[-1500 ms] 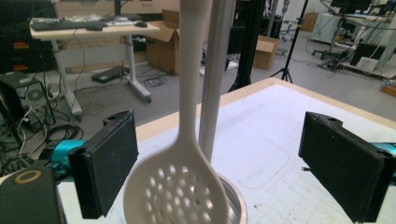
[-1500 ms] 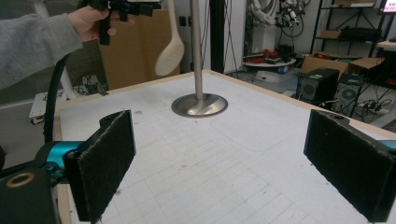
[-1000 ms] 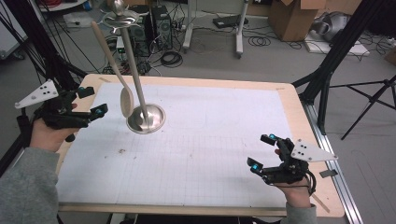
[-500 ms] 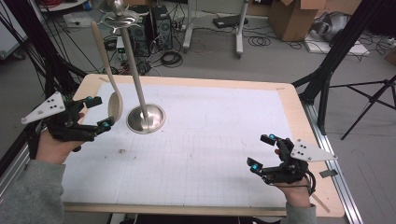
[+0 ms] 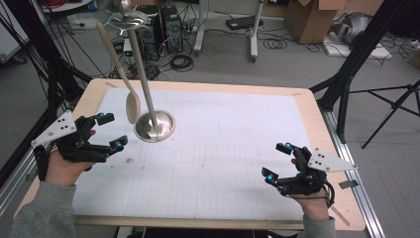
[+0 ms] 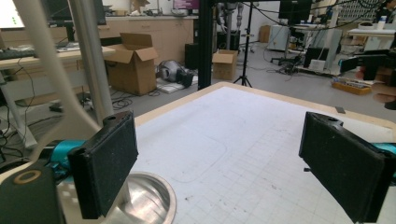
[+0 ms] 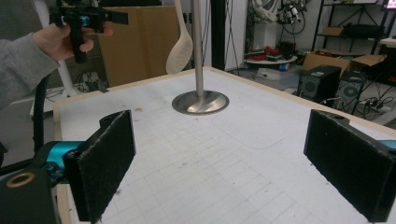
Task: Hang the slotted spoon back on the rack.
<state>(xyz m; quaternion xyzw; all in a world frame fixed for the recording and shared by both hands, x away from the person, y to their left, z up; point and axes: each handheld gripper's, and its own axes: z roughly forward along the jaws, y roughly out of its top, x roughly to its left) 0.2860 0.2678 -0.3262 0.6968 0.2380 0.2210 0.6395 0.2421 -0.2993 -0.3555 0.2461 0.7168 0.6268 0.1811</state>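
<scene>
Fingers of the left gripper [image 5: 105, 131] stand wide apart and hold nothing, just beside the wooden spoon [image 5: 130, 97] that hangs from the steel stand [image 5: 154, 125] at the bench [image 5: 317, 106] rear-left. Fingers of the right gripper [image 5: 278, 161] are likewise spread and empty, well apart. To grasp well, centre the spoon bowl between the pads, then close gently so the spoon does not swing.
</scene>
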